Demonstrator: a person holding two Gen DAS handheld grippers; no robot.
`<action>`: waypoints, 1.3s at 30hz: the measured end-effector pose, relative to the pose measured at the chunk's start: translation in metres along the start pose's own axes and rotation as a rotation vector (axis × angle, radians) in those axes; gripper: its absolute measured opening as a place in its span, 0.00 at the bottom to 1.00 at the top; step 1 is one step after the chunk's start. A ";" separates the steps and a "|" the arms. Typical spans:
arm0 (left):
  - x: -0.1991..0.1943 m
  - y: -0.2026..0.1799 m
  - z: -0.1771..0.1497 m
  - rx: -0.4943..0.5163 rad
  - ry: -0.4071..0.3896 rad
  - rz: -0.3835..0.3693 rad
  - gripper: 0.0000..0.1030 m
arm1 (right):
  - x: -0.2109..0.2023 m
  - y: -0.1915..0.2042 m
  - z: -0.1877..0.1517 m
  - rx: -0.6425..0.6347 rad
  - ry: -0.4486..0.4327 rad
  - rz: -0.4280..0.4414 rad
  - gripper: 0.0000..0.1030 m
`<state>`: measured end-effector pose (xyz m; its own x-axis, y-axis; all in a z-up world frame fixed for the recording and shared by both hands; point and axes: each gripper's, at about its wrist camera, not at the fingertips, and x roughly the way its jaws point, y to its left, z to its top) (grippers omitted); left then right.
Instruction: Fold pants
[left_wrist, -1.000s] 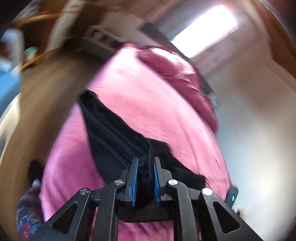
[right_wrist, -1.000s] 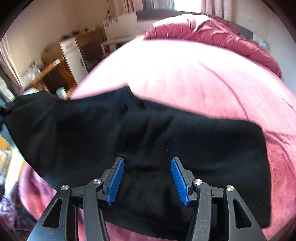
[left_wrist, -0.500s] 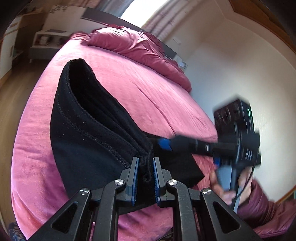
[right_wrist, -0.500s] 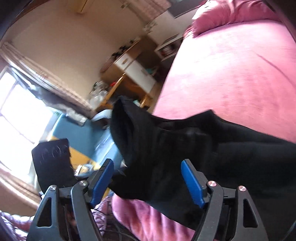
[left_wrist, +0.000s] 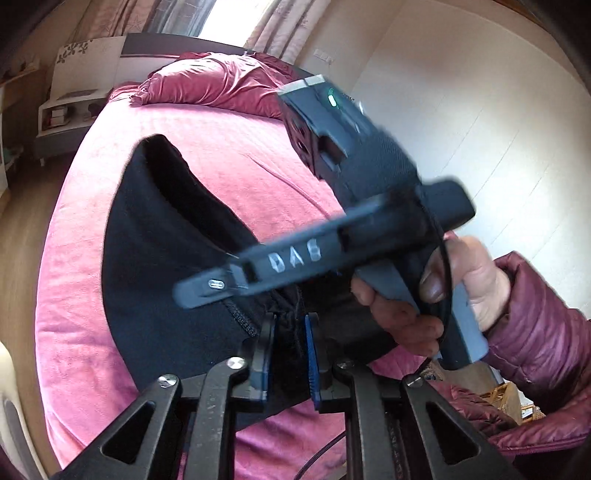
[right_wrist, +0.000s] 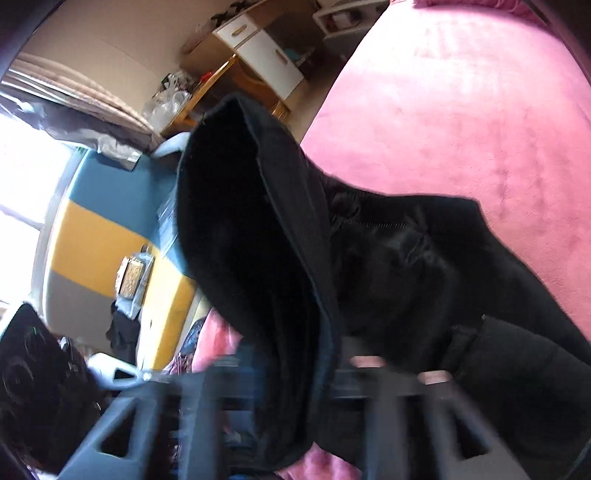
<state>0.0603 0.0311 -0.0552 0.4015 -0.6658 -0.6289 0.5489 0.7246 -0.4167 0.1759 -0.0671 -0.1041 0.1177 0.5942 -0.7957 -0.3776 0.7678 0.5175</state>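
Two hand-held grippers meet at one bunched edge of the black knit pants (left_wrist: 166, 258), which hang partly lifted over the pink plush bed cover (left_wrist: 74, 295). The left gripper (left_wrist: 290, 354) is clamped on the fabric at 6 o'clock. The right gripper (right_wrist: 295, 387), badly blurred in its own view, is closing its jaws with dark cloth between them; whether the pads press yet cannot be told. In the left view its black body crosses from 3 o'clock, hiding much of the bed, held by a hand (left_wrist: 443, 291) in a maroon puffer sleeve (left_wrist: 535, 332). A crumpled maroon duvet (left_wrist: 207, 85) lies at 12 o'clock.
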 end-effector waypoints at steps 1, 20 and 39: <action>-0.006 0.003 0.000 -0.010 -0.005 -0.033 0.18 | 0.001 0.002 -0.001 -0.014 -0.005 -0.003 0.14; -0.009 0.118 0.007 -0.464 -0.134 -0.026 0.26 | -0.129 -0.012 -0.055 0.047 -0.284 0.085 0.14; 0.123 0.001 -0.003 -0.160 0.239 -0.135 0.25 | -0.148 -0.222 -0.178 0.486 -0.301 -0.079 0.14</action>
<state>0.1084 -0.0497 -0.1350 0.1386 -0.7107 -0.6897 0.4554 0.6642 -0.5929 0.0786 -0.3683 -0.1577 0.4117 0.5181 -0.7497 0.0998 0.7921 0.6022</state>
